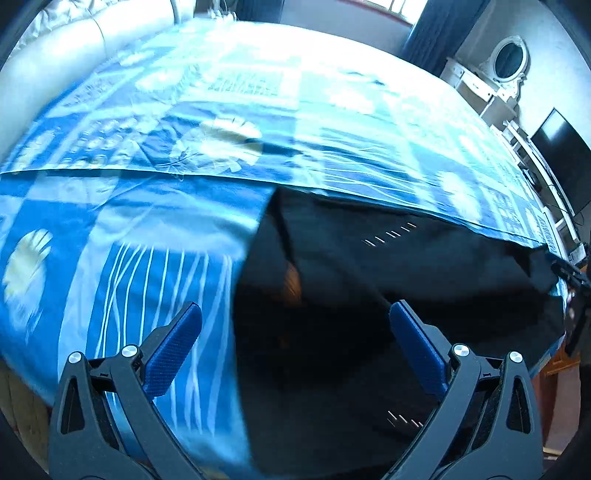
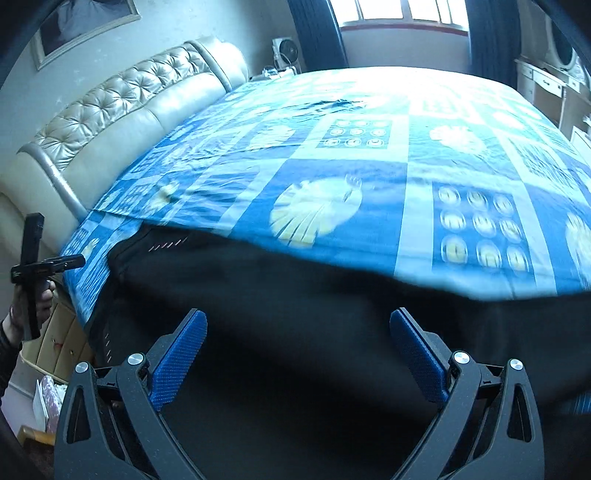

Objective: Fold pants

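Black pants [image 1: 388,280] lie spread along the near edge of a bed covered by a blue patterned bedspread [image 1: 221,122]. My left gripper [image 1: 293,317] hovers open over the pants' left edge, with nothing between its blue pads [image 1: 177,343]. In the right wrist view the pants [image 2: 295,291] fill the foreground, and my right gripper [image 2: 297,321] hangs open above them, holding nothing. The left gripper [image 2: 37,262] shows at that view's left edge, held by a hand [image 2: 22,314]. The right gripper [image 1: 570,275] is partly seen at the far right of the left wrist view.
A padded cream headboard [image 2: 122,114] runs along the bed's left side. A white dresser with an oval mirror [image 1: 508,62] and a dark screen [image 1: 561,147] stand past the bed's right side. Window [image 2: 399,11] and dark curtains are at the far end. A cardboard box [image 2: 59,343] sits by the bed.
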### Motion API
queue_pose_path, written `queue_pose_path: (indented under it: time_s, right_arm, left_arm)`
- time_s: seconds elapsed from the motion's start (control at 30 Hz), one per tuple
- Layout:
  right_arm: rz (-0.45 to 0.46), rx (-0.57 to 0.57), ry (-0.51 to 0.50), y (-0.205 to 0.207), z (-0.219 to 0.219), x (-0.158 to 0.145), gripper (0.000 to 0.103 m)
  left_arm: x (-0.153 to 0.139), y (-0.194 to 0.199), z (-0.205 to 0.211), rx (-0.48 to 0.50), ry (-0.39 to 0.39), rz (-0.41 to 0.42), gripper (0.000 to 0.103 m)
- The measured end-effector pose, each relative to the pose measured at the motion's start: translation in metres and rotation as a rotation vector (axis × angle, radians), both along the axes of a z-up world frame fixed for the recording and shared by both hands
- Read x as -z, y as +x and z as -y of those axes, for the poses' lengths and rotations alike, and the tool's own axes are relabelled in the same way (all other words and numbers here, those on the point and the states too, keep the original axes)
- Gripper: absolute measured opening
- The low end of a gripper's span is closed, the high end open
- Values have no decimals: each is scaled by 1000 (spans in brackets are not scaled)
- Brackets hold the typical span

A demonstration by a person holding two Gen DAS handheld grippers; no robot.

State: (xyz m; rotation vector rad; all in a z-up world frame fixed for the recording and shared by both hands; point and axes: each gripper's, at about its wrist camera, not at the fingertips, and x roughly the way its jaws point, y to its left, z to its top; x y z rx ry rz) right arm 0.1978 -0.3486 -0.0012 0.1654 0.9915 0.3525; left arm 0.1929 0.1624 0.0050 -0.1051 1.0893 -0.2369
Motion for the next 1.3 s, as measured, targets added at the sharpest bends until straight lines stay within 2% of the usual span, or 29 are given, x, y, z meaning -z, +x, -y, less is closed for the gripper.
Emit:
queue_pose_path:
  time_s: [0.07,0.13,0.2,0.23,0.27,0.4,0.43,0.47,0.5,0.57,0.6,0.63,0.67,0.7,0.8,0.9,0.97,1.1,1.3]
  right_arm:
    - [-39,-14,-19,30,1,10,99]
    - [-78,-55,-44,52,-3,22,99]
    - [-109,-103,-114,68,-10,33,98]
    - [-122,-136,-154,78,-14,40,98]
    - [-132,-158,-174,83,-18,45,98]
    - [-186,-262,-195,95,-29,65,95]
    - [-205,-295,-205,95,-33,70,86]
    - [-228,-325,-220,95,-36,75,62]
    - [-246,-344,-231,95,-39,79,52]
    - [-245,-366,-250,93,-43,81,48]
    - [-252,-381,-239,92,-44,80,43]
    - [-260,-395,-214,91,-44,78,26]
    - [-270,-408,-205,89,-46,76,13]
    - [-269,-422,-218,86,-49,75,11]
    - [-229,-441,-306,78,-60,69,8]
    - [-171,-408,-347,78,-58,55,7]
    - [-124,-355,-359,84,-52,41,7]
    - [-13,-274,-378,77,-45,8,7]
    - [173,-245,-457,24,-56,-32,7]
  left_arm:
    - [16,28,-3,23,39,-37,101]
    - [38,59,-2,59,47,-107,101]
    - [53,85,1,77,38,-148,95]
    - [57,93,3,90,33,-159,89]
    - [62,102,9,108,38,-170,88]
    - [62,119,19,171,47,-157,87]
    - [62,120,21,179,40,-162,87]
    - [62,123,22,183,34,-171,87]
    - [62,127,24,187,26,-179,87]
    - [63,132,24,189,13,-180,81]
    - [63,133,27,188,12,-175,75]
    - [63,133,30,193,10,-180,67]
    - [63,135,33,201,13,-179,63]
    - [63,134,37,214,26,-178,54]
    - [61,132,46,246,55,-176,33]
    - [48,135,51,242,58,-140,30]
    - [38,137,53,232,42,-114,21]
    - [9,136,48,192,-22,-34,19]
    - [-29,96,29,148,-145,55,19]
